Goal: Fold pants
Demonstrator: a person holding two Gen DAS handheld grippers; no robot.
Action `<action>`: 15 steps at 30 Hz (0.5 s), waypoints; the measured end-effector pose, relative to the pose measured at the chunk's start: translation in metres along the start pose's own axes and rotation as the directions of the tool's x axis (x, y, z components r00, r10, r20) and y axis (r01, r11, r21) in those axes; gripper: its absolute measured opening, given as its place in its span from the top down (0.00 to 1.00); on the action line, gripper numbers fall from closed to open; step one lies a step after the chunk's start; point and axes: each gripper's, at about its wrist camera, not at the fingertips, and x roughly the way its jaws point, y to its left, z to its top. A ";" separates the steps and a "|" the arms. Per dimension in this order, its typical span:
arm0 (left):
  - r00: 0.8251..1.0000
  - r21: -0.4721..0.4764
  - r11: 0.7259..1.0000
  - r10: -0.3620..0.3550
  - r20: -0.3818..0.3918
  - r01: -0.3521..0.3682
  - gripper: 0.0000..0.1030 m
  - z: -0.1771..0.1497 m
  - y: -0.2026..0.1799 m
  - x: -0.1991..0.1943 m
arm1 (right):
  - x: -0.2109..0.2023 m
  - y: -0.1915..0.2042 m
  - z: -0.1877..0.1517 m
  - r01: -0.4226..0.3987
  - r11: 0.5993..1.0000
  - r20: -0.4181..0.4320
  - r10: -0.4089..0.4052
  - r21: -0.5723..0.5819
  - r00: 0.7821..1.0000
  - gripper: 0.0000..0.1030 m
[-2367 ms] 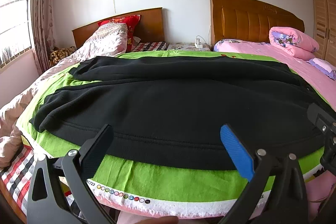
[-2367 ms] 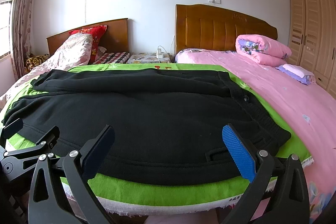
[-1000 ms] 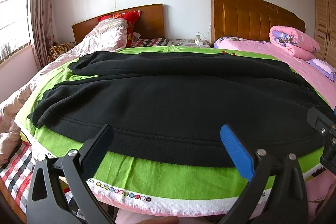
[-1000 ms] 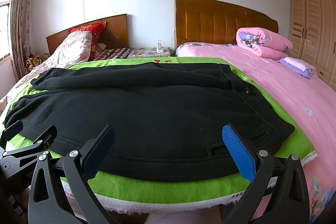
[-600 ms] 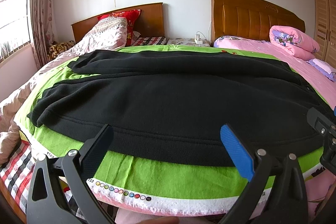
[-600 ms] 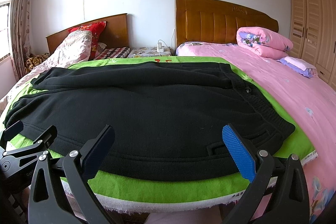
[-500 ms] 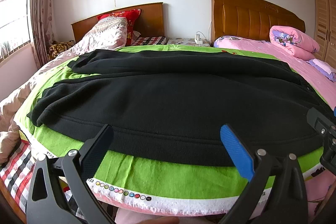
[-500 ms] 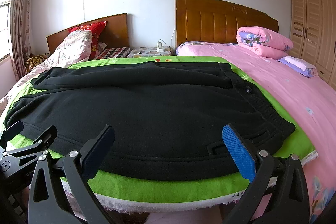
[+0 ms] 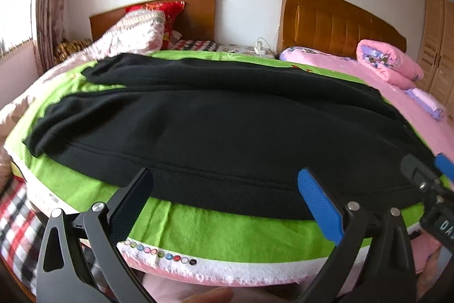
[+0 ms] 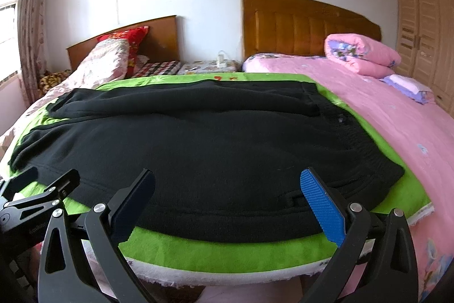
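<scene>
Black pants (image 9: pixel 221 127) lie spread flat on a green cloth (image 9: pixel 215 229) over the bed, waistband to the right (image 10: pixel 366 158), leg ends to the left (image 9: pixel 42 135). My left gripper (image 9: pixel 224 198) is open and empty, just short of the pants' near edge. My right gripper (image 10: pixel 227 198) is open and empty at the near edge, close to the waistband end. Each gripper shows at the edge of the other's view: the right one (image 9: pixel 431 183), the left one (image 10: pixel 42 186).
A pink bed (image 10: pixel 403 127) with a rolled pink quilt (image 10: pixel 360 56) lies to the right. A floral quilt (image 9: pixel 133 33) and red pillow (image 9: pixel 167 16) lie at the back left. Wooden headboards (image 10: pixel 309 22) and a wardrobe (image 10: pixel 425 27) stand behind.
Both grippers have moved slightly forward and tilted, so the pants sit a bit closer in view. The pants have not moved and both grippers stay open.
</scene>
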 end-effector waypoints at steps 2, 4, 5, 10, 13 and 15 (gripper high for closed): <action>1.000 -0.020 1.000 -0.002 -0.025 0.001 0.01 -0.001 0.004 0.001 | -0.001 0.000 0.000 -0.008 1.000 0.002 0.008 0.003 1.000 0.04; 0.999 -0.033 0.999 0.011 -0.035 -0.012 0.01 -0.001 0.010 0.001 | -0.003 0.000 0.000 -0.028 1.000 0.006 0.028 0.010 1.000 0.04; 0.999 -0.033 0.999 0.040 -0.032 -0.041 0.01 -0.001 0.012 -0.001 | -0.004 -0.001 -0.001 -0.048 0.999 0.004 0.048 0.017 0.999 0.04; 0.998 -0.005 1.000 -0.024 -0.057 0.024 0.01 0.005 0.022 0.001 | 0.005 -0.007 0.008 -0.154 0.986 -0.044 0.157 0.062 0.987 0.04; 0.992 0.014 0.993 -0.118 -0.044 0.119 0.01 0.021 0.028 0.004 | 0.018 -0.018 0.040 -0.244 0.967 -0.071 0.250 0.074 0.966 0.04; 0.981 0.067 0.979 -0.191 -0.010 0.192 0.01 0.043 0.029 0.009 | 0.034 -0.029 0.077 -0.280 0.959 -0.093 0.284 0.050 0.954 0.04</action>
